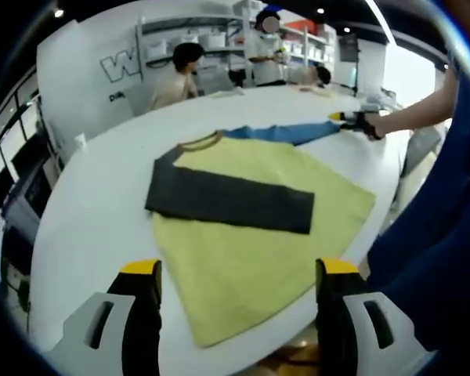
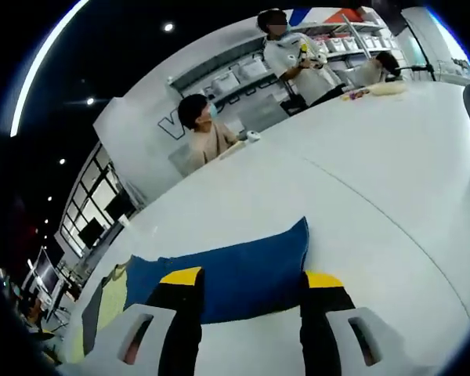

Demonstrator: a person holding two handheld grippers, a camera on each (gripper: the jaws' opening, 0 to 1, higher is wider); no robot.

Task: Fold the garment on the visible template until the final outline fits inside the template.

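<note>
A yellow shirt (image 1: 251,235) lies flat on the white table (image 1: 102,196). Its dark sleeve (image 1: 231,202) is folded across the chest. Its blue sleeve (image 1: 286,132) stretches out toward the far right. My left gripper (image 1: 239,272) hovers open over the shirt's near hem, its jaws wide apart. My right gripper (image 1: 352,119), held in a hand, sits at the blue sleeve's cuff. In the right gripper view the blue sleeve (image 2: 243,270) lies between and under the jaws of my right gripper (image 2: 251,279), which stand open. The yellow body (image 2: 110,309) peeks out at the left.
The table's near edge (image 1: 282,348) runs just below the shirt's hem. A seated person (image 1: 176,74) and a standing person (image 1: 265,51) are at the far side, with shelves behind. Small items (image 2: 388,88) lie on the far table. A blue-clothed arm (image 1: 431,211) fills the right.
</note>
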